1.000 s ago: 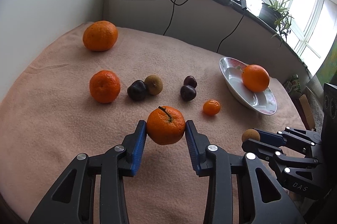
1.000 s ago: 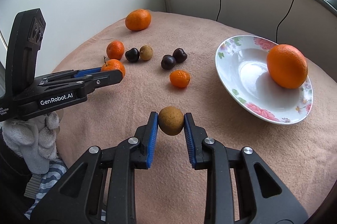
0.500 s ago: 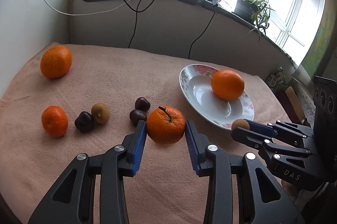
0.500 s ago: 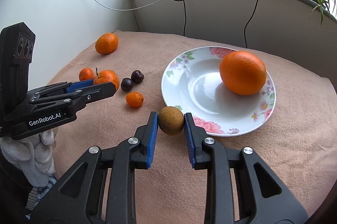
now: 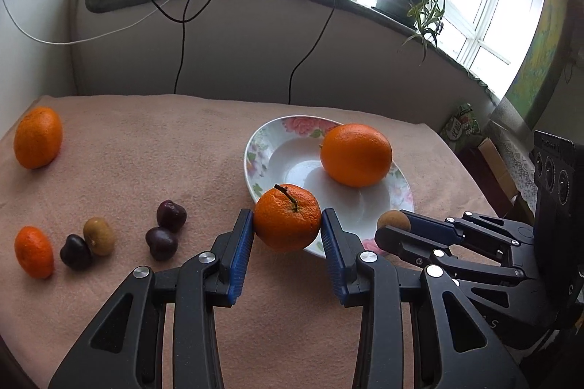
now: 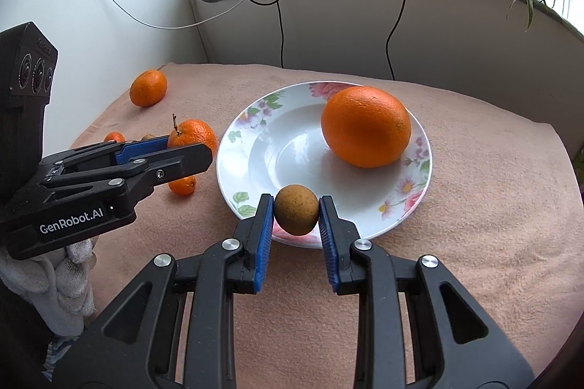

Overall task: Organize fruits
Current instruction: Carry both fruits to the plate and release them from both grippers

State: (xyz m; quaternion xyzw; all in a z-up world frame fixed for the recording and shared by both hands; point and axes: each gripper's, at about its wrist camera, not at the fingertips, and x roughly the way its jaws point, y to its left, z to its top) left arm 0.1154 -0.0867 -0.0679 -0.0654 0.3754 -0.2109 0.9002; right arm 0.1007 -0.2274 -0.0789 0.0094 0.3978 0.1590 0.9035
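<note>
Far left of the worktop (image 5: 189,140), under its pink cloth: a loose orange (image 5: 37,137) near the back edge. Nearer you, a small mandarin (image 5: 33,252), a dark plum (image 5: 75,252) touching a kiwi (image 5: 99,236), then two more plums (image 5: 171,215) side by side. All of these wait their turn; your carry path runs to the right of them.

Your left tool (image 5: 287,235) grips a stemmed tangerine (image 5: 287,217), pads pressed on both flanks, stem up. It hangs at the near-left rim of the plate (image 5: 255,166). Carry it further over the white well before you let go; released at the rim, it would likely roll back onto the cloth. Lower until the fruit sits, then open slowly.

The plate's left and centre are bare; a big orange (image 6: 365,126) fills the back right. Aim the tangerine left of centre so it does not knock that orange.

Your right tool (image 6: 295,215) clamps a small brown fruit (image 6: 295,214), round and rough-skinned, right over the plate's near rim. Push forward to the near-centre well. The two tools sit close side by side, so I would place one fruit at a time.

Right of the plate the cloth runs bare to the worktop's edge, with a drop beyond; keep round fruit away from that side.
</note>
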